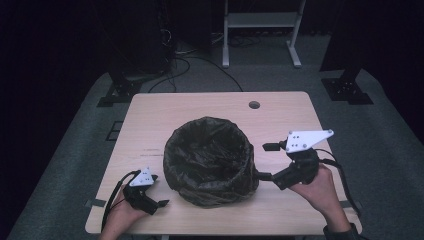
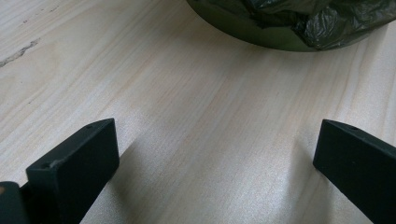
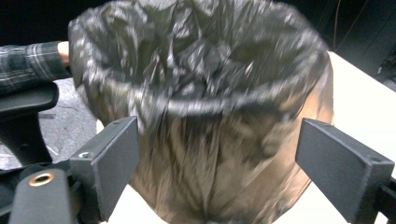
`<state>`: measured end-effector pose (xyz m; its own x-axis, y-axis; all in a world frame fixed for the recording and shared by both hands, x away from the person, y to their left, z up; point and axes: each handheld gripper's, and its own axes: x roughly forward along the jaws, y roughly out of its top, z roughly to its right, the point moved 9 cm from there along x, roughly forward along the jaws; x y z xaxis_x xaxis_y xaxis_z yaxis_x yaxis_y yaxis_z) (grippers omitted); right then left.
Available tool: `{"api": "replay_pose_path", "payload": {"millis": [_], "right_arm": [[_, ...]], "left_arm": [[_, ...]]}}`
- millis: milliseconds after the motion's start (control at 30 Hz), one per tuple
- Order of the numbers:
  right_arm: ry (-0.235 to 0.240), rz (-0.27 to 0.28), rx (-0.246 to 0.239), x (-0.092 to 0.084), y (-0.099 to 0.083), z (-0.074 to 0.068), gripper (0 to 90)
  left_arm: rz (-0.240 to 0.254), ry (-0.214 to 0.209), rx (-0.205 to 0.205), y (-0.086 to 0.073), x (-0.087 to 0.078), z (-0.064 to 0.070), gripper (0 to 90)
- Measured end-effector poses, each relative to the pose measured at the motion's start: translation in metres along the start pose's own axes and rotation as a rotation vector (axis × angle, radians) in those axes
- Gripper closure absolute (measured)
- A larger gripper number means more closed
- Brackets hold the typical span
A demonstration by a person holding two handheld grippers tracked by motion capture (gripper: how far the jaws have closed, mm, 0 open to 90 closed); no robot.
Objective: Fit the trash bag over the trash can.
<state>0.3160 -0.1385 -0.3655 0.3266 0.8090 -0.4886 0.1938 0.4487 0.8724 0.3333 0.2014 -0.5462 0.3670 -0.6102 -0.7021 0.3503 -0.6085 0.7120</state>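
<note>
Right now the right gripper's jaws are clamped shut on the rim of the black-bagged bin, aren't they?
Not quite: the right gripper has its jaws standing wide open, pointing at the side of the black-bagged bin without gripping it, as the right gripper view shows.

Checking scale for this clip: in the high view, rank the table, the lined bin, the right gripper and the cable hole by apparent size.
1. table
2. lined bin
3. right gripper, jaws open beside the bin
4. cable hole

A dim lab: light wooden table (image 1: pixel 150 115), floor cables (image 1: pixel 200 67), dark equipment stands (image 1: pixel 345 85).
</note>
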Motion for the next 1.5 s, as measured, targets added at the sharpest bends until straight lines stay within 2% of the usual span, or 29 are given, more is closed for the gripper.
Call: {"api": "replay_pose_path", "payload": {"millis": [200, 267, 367, 567, 967, 1000, 1167, 1333, 1500], "right_arm": [[0.010, 0.041, 0.011, 0.006, -0.030, -0.004, 12.6], [0.021, 0.041, 0.024, 0.009, -0.039, -0.006, 12.7], [0.023, 0.043, 0.018, 0.013, -0.052, -0.007, 12.9], [-0.003, -0.005, 0.024, 0.024, -0.081, -0.004, 12.8], [-0.004, -0.109, 0.076, 0.048, -0.131, -0.001, 12.8], [-0.012, -0.128, 0.068, 0.051, -0.135, 0.000, 12.8], [-0.032, -0.170, 0.058, 0.062, -0.145, 0.002, 12.8], [-0.036, -0.219, 0.056, 0.073, -0.157, 0.002, 12.8], [-0.037, -0.245, 0.052, 0.079, -0.163, 0.001, 12.5]], "left_arm": [[0.001, 0.002, -0.004, 0.000, 0.000, 0.000, 0.0], [0.000, 0.003, -0.005, 0.000, 0.000, 0.000, 0.0], [0.000, 0.004, -0.005, 0.000, 0.000, 0.000, 0.0], [0.000, 0.005, -0.006, 0.000, 0.000, 0.000, 0.0], [0.000, 0.005, -0.007, 0.000, 0.000, 0.000, 0.0], [0.001, 0.005, -0.007, 0.000, 0.000, 0.000, 0.0], [0.000, 0.005, -0.007, 0.000, 0.000, 0.000, 0.0], [0.000, 0.005, -0.007, 0.000, 0.000, 0.000, 0.0], [0.001, 0.005, -0.007, 0.000, 0.000, 0.000, 0.0]]}}
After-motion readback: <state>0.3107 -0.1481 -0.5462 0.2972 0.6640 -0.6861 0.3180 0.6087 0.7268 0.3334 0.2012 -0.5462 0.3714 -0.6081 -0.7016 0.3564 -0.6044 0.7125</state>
